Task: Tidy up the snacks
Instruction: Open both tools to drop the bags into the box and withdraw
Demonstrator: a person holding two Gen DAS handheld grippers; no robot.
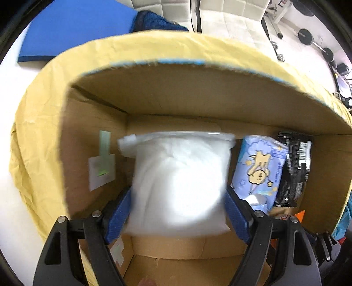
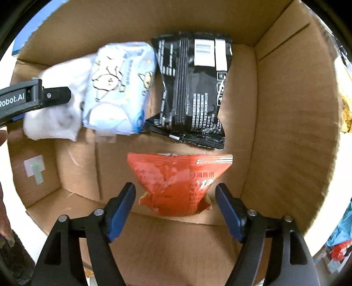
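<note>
Inside an open cardboard box [image 1: 198, 99] [image 2: 286, 132] my left gripper [image 1: 178, 202] is shut on a puffy white bag [image 1: 180, 184] [image 2: 55, 114], its blue pads pressed into both sides. To its right lie a pale blue cartoon pack [image 1: 259, 169] [image 2: 118, 88] and a black snack pack [image 1: 294, 169] [image 2: 193, 92]. My right gripper [image 2: 176, 198] is open above the box floor, its fingers standing apart on either side of a red snack pouch [image 2: 178, 184] that lies flat. In the right wrist view the left gripper's black arm enters from the left edge.
A yellow cloth [image 1: 44, 132] is draped around the box outside. Beyond it are a blue mat [image 1: 72, 28], a white chair [image 1: 220, 13] and dumbbells [image 1: 316, 44]. A person's hand [image 2: 4, 220] shows at the left edge. Small paper labels [image 2: 35, 168] stick to the left box wall.
</note>
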